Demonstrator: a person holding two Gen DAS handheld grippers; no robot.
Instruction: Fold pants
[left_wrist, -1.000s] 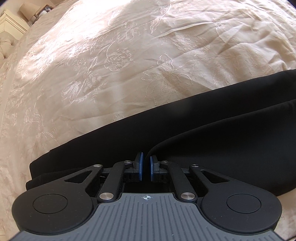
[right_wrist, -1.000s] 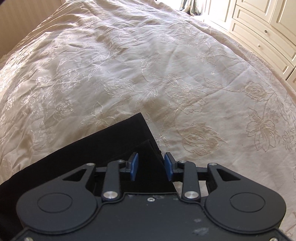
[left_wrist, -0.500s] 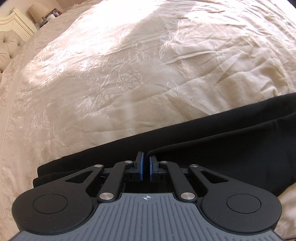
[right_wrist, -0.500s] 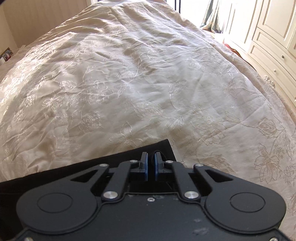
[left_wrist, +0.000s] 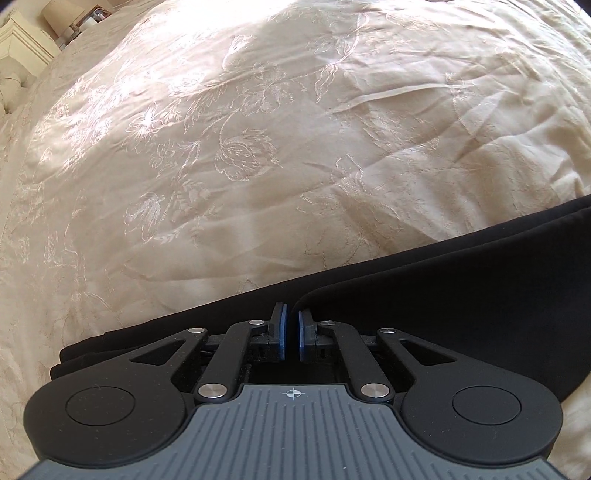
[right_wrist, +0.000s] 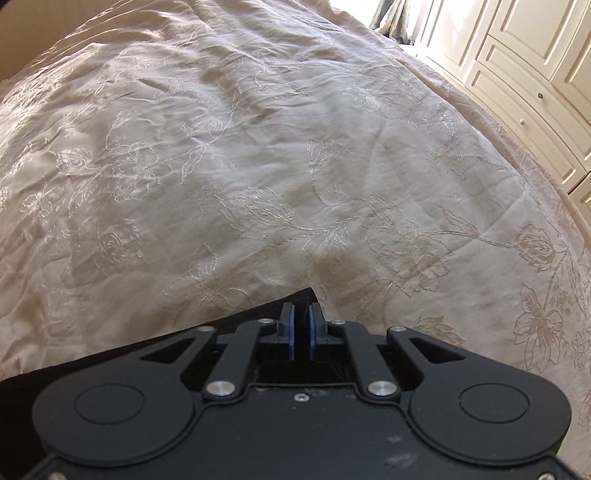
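Note:
Black pants (left_wrist: 424, 295) lie on a cream embroidered bedspread (left_wrist: 258, 166). In the left wrist view they stretch from lower left to the right edge in stacked layers. My left gripper (left_wrist: 291, 332) is shut on an upper layer's edge, which rises to the right of the blue pads. In the right wrist view only a corner of the pants (right_wrist: 258, 314) shows above the gripper body. My right gripper (right_wrist: 302, 330) is shut on that corner, with black cloth pinched between the pads.
The bedspread (right_wrist: 295, 166) fills most of both views. A cream wardrobe with drawers (right_wrist: 535, 74) stands beyond the bed's right edge. A cream headboard and a nightstand with a lamp (left_wrist: 33, 33) are at the far left.
My right gripper closed from open onto the pants corner. Both grippers have shifted with the cloth, so less of the pants shows ahead of each.

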